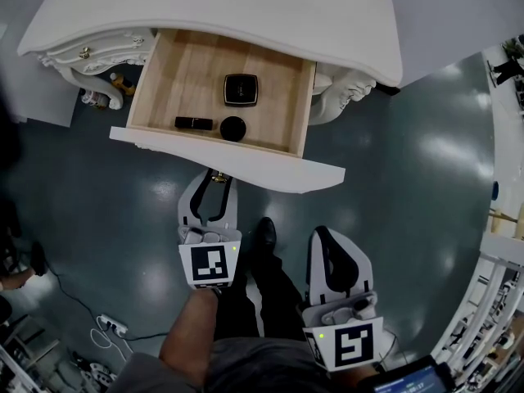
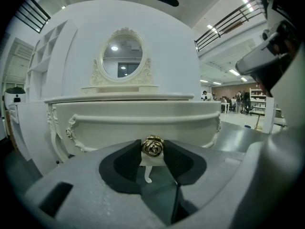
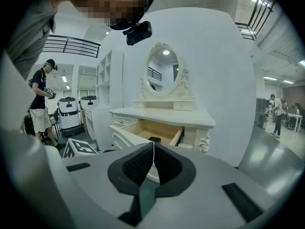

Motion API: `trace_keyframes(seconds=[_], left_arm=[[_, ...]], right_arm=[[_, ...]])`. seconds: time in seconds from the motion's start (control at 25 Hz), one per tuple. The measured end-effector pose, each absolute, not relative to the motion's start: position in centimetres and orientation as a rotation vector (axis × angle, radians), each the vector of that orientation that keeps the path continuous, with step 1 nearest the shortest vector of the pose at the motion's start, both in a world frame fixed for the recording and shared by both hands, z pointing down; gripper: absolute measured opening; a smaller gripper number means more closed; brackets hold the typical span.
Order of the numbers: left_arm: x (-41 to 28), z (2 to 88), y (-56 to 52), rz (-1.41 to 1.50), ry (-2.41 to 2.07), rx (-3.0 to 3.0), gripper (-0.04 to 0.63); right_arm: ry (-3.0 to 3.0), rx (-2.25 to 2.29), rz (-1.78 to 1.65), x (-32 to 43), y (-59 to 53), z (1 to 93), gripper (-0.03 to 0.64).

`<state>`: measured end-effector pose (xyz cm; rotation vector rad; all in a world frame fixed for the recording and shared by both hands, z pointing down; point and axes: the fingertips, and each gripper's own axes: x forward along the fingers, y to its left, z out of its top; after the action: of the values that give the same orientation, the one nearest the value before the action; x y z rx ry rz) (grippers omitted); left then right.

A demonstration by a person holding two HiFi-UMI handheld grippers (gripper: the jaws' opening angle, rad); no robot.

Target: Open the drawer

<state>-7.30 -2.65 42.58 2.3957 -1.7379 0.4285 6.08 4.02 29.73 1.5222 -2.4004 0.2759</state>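
Shows the white-fronted, pale-wood-lined drawer [image 1: 187, 79] standing far out from the front edge of the white carved dressing table [image 1: 270, 15], its floor open to view. Carries a black square compact [image 1: 241, 89] near the middle and, toward the front edge, a black lipstick tube [image 1: 193, 123] just beside a black round cap [image 1: 232, 128]. Has the left gripper [image 1: 214, 178] clamped on the small gold rose-shaped knob [image 2: 153, 147] at the middle of the drawer front, one pad against each side. Holds the right gripper [image 1: 326, 237] back, well apart from the drawer, jaws pressed together on nothing. Looks all but finished as a task. Probably slides lightly: a stiff wooden box with few small things inside, though loose enough to rattle them if jerked. Offers only the knob as a handhold, which is small, hard, rounded and likely slippery. Best squeezed behind its widest part and drawn straight and level, never twisted. May sag or drop off its runners if taken much further.
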Motion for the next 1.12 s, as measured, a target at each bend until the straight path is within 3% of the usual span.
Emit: trace_keyframes(seconds=[0.36, 0.48, 0.6, 1.12], left_arm=[[-7.4, 42.5, -2.7, 0.431, -1.755, 2.417, 0.163], [-7.4, 41.4, -2.3, 0.338, -1.763, 2.398, 0.212], [-7.7, 39.5, -2.0, 0.296, -1.781, 2.402, 0.212], [-9.1, 22.3, 0.8, 0.172, -1.837, 2.499, 0.103]], right_arm=[[-2.397, 1.529, 0.264, 6.3, 4.6, 29.3, 0.014], [-2.399, 1.536, 0.255, 6.4, 4.7, 28.9, 0.014], [-2.41, 1.552, 0.237, 6.3, 4.6, 27.9, 0.014], [-2.552, 1.593, 0.107, 2.8, 3.2, 17.9, 0.014]])
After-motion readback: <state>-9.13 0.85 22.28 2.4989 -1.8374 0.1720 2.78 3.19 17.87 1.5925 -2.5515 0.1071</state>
